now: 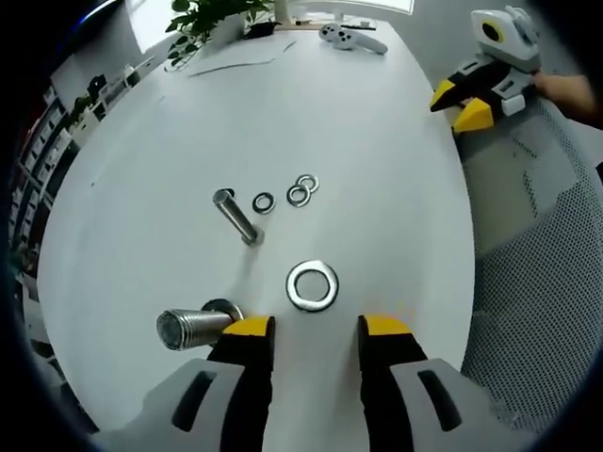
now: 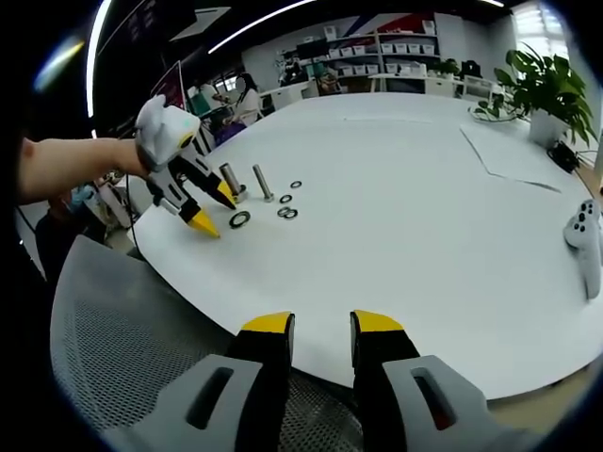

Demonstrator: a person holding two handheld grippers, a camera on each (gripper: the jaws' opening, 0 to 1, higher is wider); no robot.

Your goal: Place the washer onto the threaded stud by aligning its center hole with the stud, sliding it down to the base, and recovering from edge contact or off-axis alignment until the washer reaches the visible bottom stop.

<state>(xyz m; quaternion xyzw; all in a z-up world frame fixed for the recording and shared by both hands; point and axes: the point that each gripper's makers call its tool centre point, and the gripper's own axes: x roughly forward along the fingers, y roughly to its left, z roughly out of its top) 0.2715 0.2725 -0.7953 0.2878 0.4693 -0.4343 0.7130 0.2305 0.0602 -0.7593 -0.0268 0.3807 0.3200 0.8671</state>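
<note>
Beyond large washer [image 1: 312,285]: lying bolt [image 1: 236,217], three small washers [image 1: 287,193].

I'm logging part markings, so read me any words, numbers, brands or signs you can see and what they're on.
No text is readable in either view.
Large silver steel washer and the small washers: no visible stamping.
Two upright threaded silver studs: no markings seen.
White storage bins on the far shelves: any labels are too small to read.
Grey-and-yellow grippers: no lettering visible.
</note>
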